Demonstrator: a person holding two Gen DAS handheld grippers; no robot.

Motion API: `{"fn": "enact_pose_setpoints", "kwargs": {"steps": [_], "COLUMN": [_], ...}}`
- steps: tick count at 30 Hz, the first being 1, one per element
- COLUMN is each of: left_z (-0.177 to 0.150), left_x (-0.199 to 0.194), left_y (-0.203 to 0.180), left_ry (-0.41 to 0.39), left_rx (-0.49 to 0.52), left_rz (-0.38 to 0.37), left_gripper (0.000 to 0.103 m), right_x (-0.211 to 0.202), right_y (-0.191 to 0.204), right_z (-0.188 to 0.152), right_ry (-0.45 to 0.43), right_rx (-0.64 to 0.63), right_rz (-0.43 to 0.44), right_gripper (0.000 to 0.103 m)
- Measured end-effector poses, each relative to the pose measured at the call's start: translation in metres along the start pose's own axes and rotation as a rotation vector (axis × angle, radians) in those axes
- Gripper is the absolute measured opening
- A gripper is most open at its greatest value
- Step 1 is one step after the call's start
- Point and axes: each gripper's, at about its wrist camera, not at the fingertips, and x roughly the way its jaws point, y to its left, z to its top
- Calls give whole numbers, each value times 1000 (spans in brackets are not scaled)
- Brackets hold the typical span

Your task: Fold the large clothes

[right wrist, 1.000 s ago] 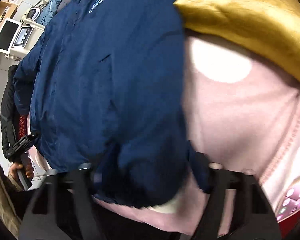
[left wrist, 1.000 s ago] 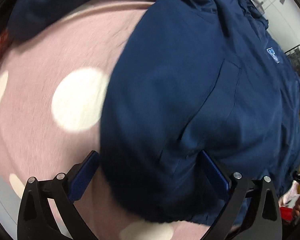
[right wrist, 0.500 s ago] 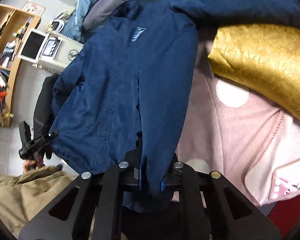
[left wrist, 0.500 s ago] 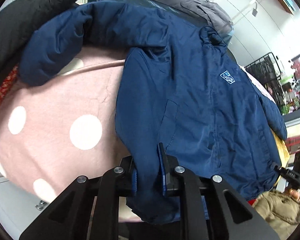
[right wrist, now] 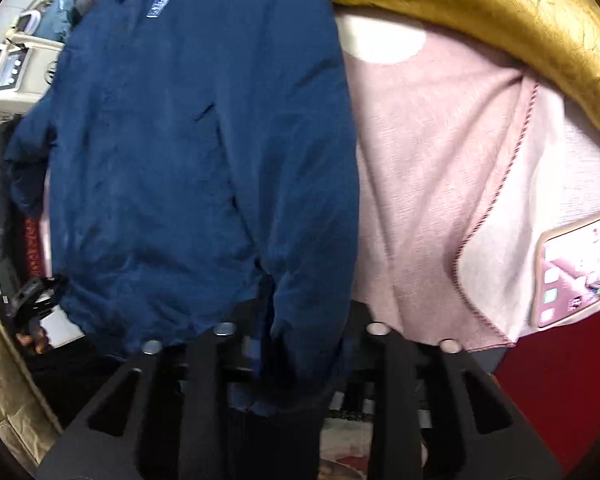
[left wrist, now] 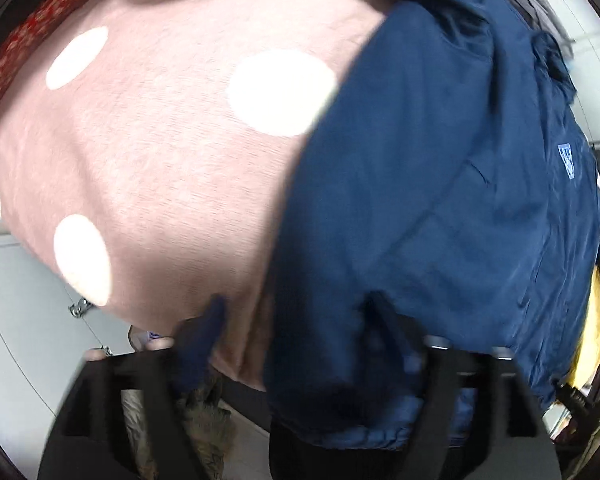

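— Where's the navy jacket (left wrist: 440, 184) now?

— Flat on the pink spotted blanket (left wrist: 152, 152), front up, hem toward us, gold cushion (right wrist: 480, 12) beside it.

— The tools?

— Left tool (left wrist: 300, 320) has just been opening; its jaws stand apart over the hem, released. Right tool (right wrist: 300, 320) has just been opening too, hem between, no squeeze I can see.

— Progress?

— Spread only, I'd say. No fold made yet.

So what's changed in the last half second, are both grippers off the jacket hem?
Both let go: the left gripper and right gripper, clamped on the navy jacket hem half a second ago, have just been opening; the hem now lies loose between the jaws. Both views sit closer to the fabric. The jacket remains spread on the pink dotted blanket.
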Motion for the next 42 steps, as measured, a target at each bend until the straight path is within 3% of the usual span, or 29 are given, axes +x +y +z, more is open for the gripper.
{"fn": "enact_pose_setpoints", "kwargs": {"steps": [1,3,5,7,9,13,16,19,23,27,37,42], "left_z": [4,11,22,36,46,55,45,39,35,46,37,29], "left_x": [-11,-27,-49,-62,-73,-69,-50,-20,26,58,57,60], "left_y": [8,18,25,13,-4,-79,-131,-167,-190,-193,-179,-170], "left_ry": [-27,-75,-140,-173,-197,-217,-178,-128,-43,18,-59,-33], "left_rx": [-20,-54,-84,-51,22,248,417,525,593,560,496,482], "left_rz": [-2,17,25,26,36,25,18,46,140,178,162,203], "left_gripper": [80,87,88,88,89,94,94,96,96,98,98,99], "right_x": [-5,-18,-32,-45,-47,-32,-4,29,73,88,106,118], "right_y": [4,6,8,27,44,110,140,151,148,141,137,151], "right_z": [1,2,5,12,23,32,37,41,60,83,99,110], "right_ry": [-11,-56,-104,-160,-193,-207,-138,-53,62,99,54,87], "right_rx": [-19,-67,-116,-184,-269,-540,-708,-767,-716,-569,-476,-462], "right_rz": [-41,-107,-162,-189,-194,-242,-281,-303,-354,-316,-348,-372], "right_gripper": [52,56,62,65,70,80,80,80,83,94,99,99]}}
